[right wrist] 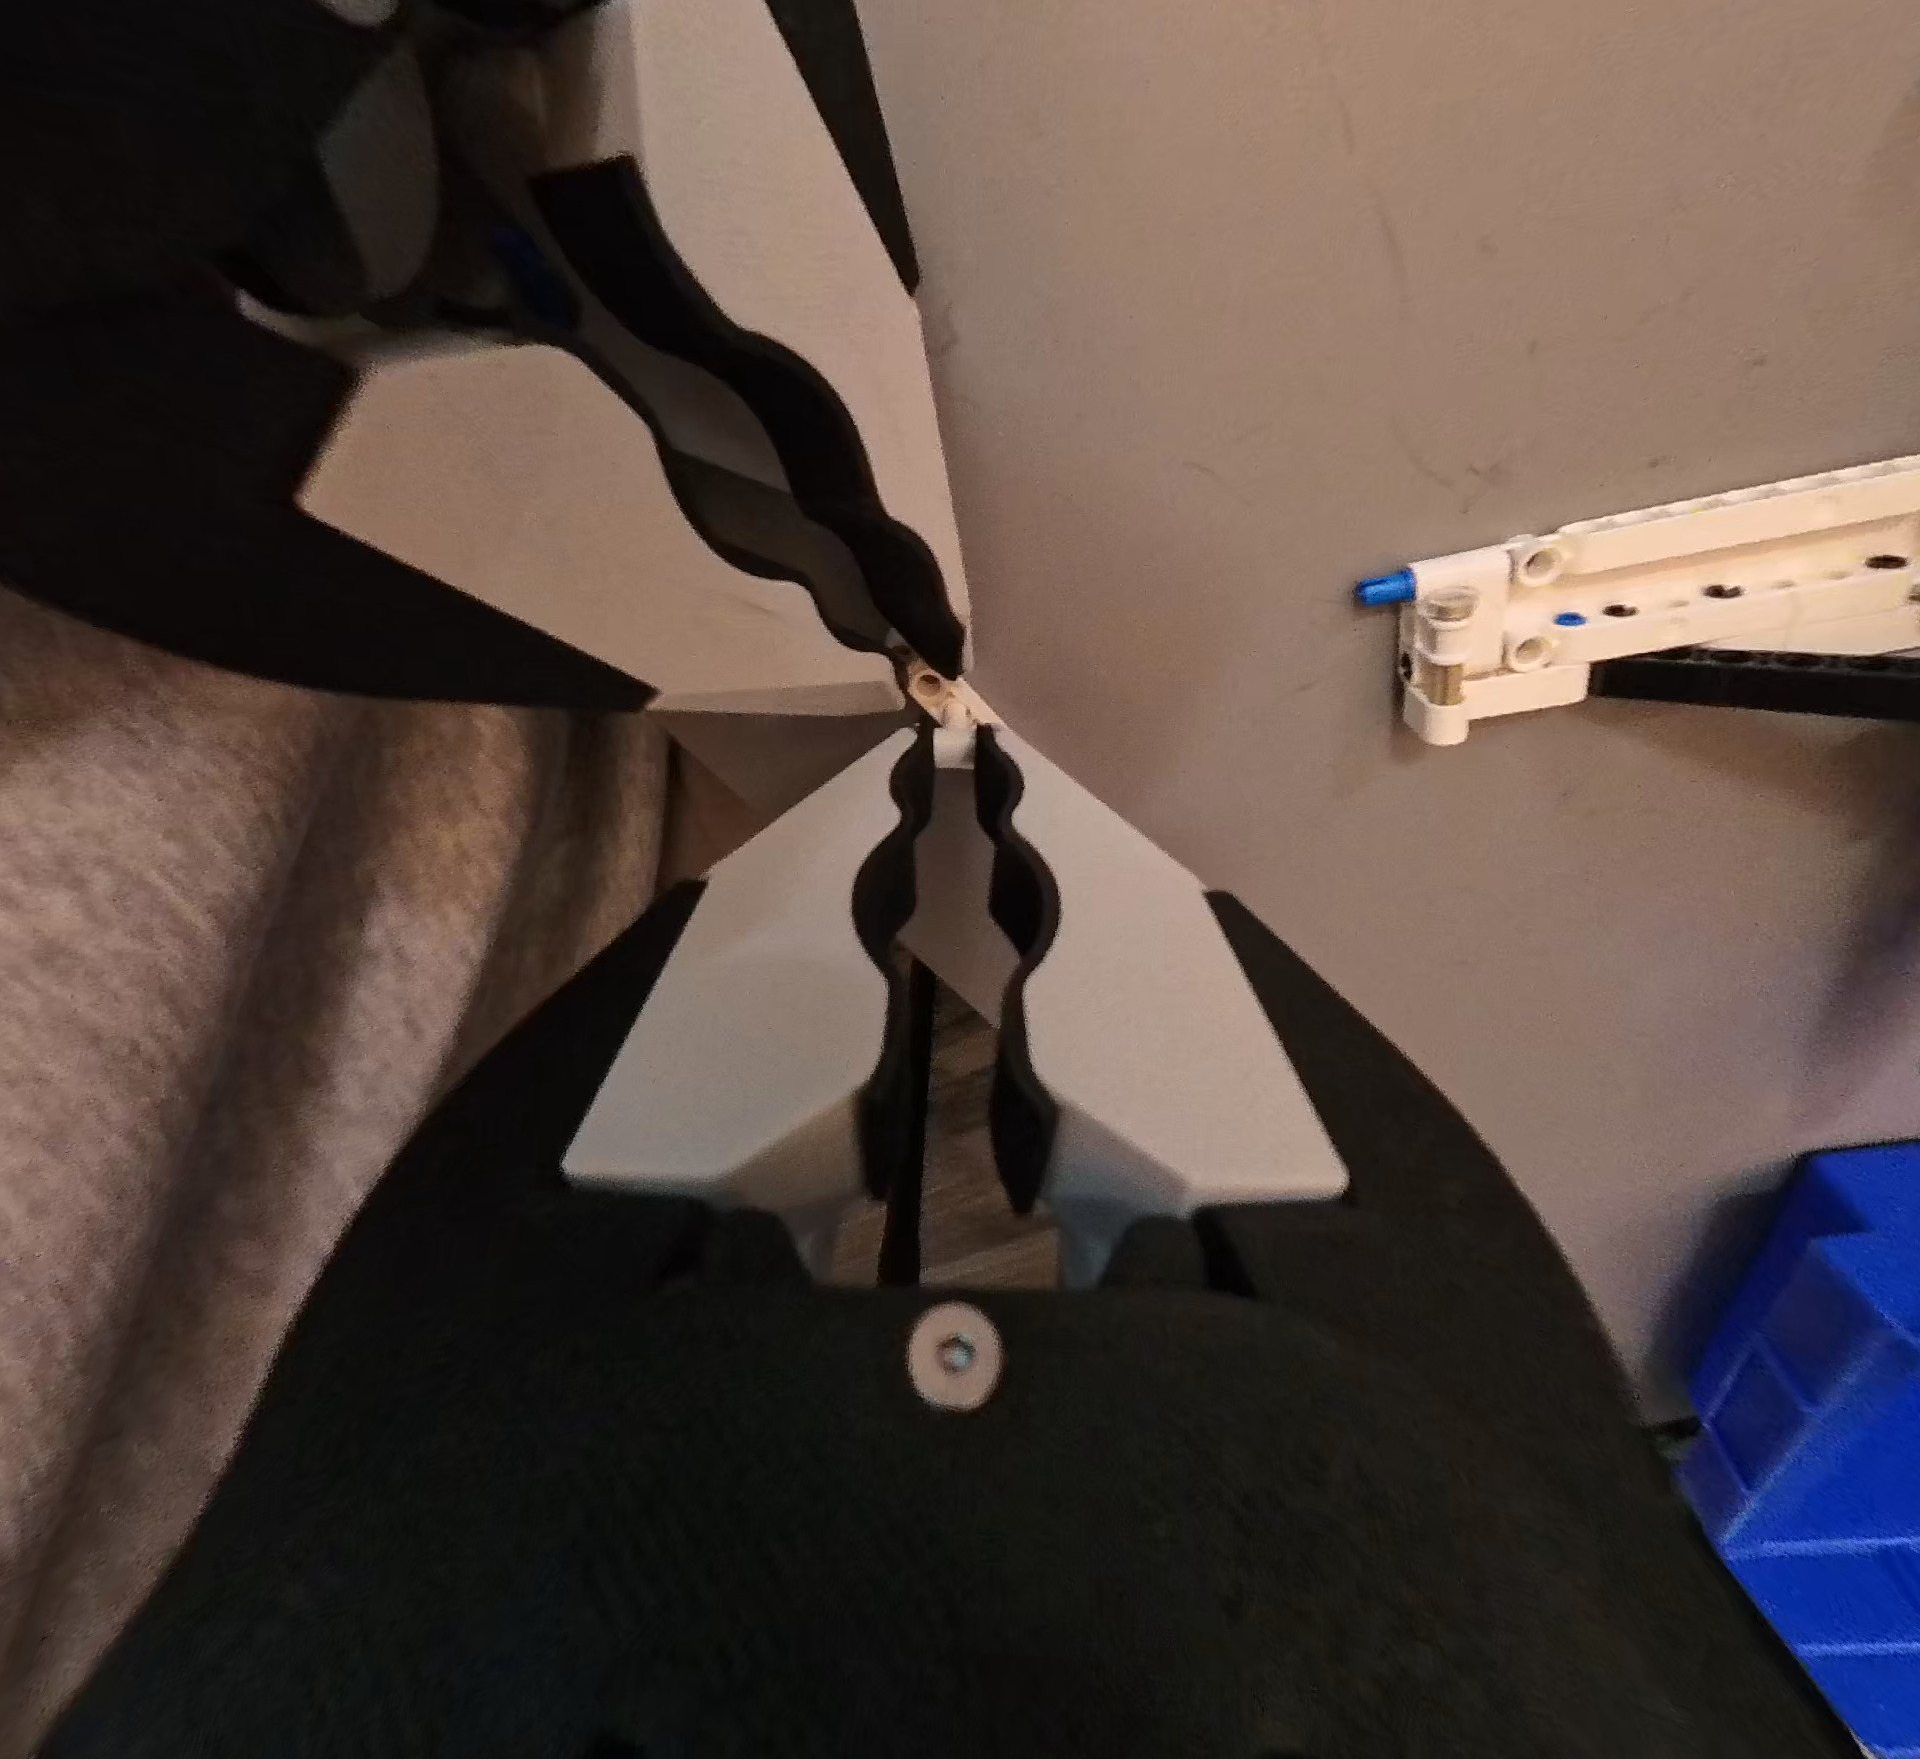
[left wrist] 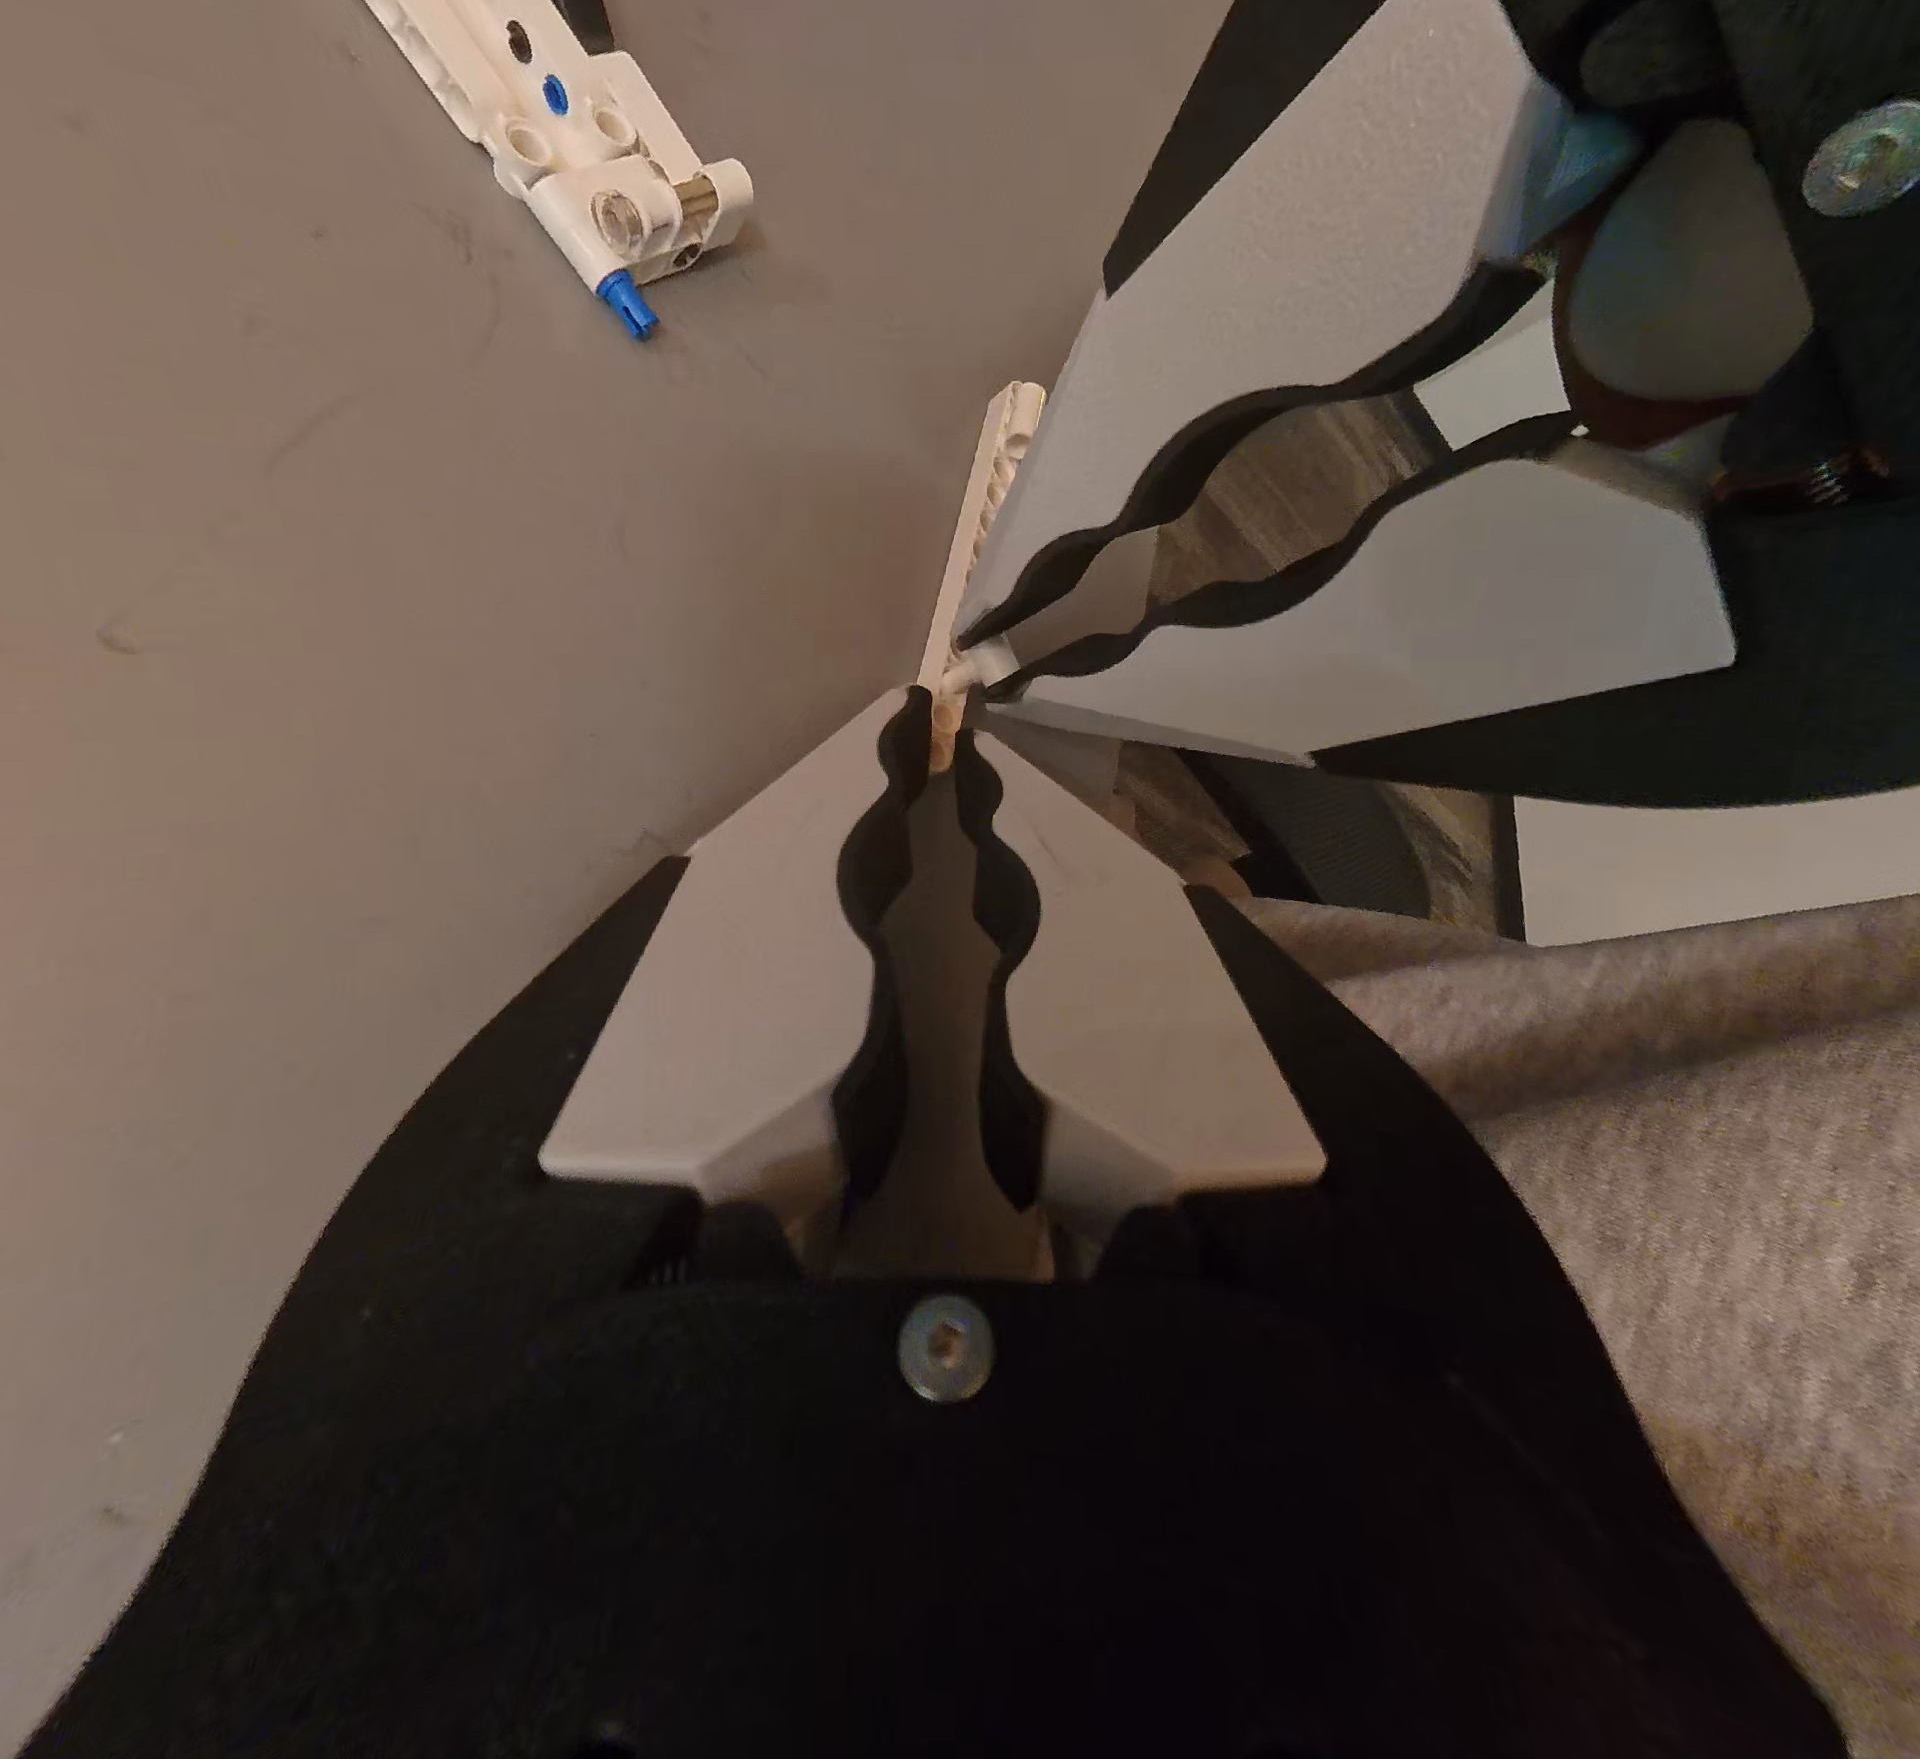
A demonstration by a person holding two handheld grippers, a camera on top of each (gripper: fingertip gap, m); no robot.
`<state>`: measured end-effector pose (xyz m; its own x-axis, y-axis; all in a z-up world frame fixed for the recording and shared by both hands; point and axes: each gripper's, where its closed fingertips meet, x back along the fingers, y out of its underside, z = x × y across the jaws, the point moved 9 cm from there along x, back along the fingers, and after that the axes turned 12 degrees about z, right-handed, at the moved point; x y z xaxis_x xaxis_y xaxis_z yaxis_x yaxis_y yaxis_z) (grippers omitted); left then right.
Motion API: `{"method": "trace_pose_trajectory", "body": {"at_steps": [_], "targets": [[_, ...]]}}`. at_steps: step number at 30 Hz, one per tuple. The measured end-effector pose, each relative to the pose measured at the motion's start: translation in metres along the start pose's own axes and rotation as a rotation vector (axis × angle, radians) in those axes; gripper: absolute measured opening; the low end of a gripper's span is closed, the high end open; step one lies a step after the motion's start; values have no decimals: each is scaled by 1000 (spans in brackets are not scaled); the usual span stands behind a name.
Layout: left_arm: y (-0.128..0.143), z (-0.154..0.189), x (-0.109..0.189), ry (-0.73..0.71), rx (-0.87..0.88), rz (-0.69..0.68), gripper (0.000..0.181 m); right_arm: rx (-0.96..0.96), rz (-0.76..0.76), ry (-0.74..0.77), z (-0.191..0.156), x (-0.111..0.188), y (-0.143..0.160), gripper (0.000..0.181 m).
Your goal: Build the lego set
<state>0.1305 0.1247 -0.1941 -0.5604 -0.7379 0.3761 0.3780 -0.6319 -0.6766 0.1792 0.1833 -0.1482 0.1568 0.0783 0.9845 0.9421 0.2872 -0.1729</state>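
Fingertips meet above the grey desk (left wrist: 312,774), near its front edge. The left gripper (left wrist: 940,722) is nearly closed, pinching a small tan plastic connector piece (left wrist: 943,735) at its very tips. The right gripper (right wrist: 948,741), equally narrow, nips a small white plastic connector (right wrist: 954,741). The two pieces touch, and they look to be joining onto the near end of a long, thin white plastic beam (left wrist: 992,504).

That beam's long axis runs away from the left gripper along its line of sight, while the right gripper comes in from the side, roughly across it. I judge the coming push must run along that joint.

Only the left wrist view shows the thin beam; in the right wrist view it is hidden. The larger white beam assembly with a blue pin (right wrist: 1621,608) lies well apart on the desk, nearer the right gripper. Only the right wrist view shows the blue plastic bin (right wrist: 1829,1377).
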Motion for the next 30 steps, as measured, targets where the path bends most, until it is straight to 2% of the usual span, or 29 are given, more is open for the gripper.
{"method": "trace_pose_trajectory", "body": {"at_steps": [22, 30], "targets": [[0, 0, -1, 0, -4, -1, 3, 329, 68, 11, -9, 0, 1, 6], [0, -1, -1, 15, 10, -8, 3, 274, 113, -4, -6, 2, 8, 6]]}}
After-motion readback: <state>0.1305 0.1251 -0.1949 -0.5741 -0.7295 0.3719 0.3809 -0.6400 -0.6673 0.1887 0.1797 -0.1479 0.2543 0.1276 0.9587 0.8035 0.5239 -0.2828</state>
